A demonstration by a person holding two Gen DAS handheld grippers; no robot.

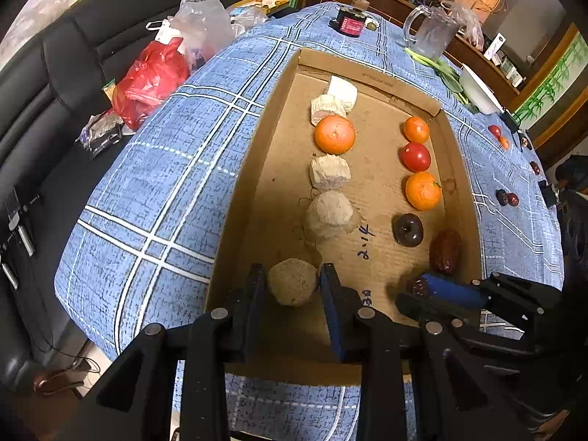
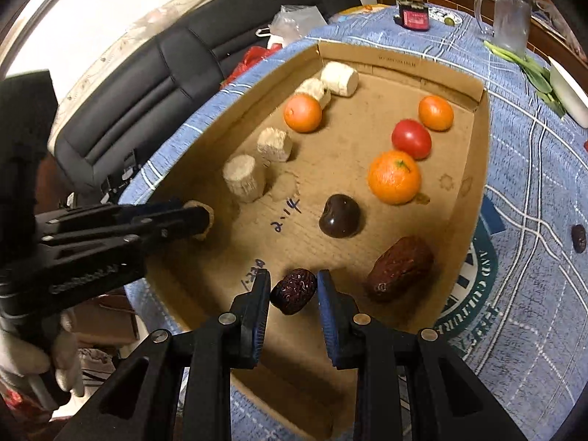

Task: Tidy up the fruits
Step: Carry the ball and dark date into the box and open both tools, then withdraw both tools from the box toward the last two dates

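Inside the cardboard box, fruits are sitting in two rows. Nearest the box's front edge, the left gripper is closing its two fingers on a round tan lump. Beside it, the right gripper is squeezing a small wrinkly date. Past them, three oranges, one red tomato, one dark shiny fruit and one bigger date are lying in the box. Four pale chunks are lining up along the box's left wall. Outside the box, a blue checked cloth is covering the table.
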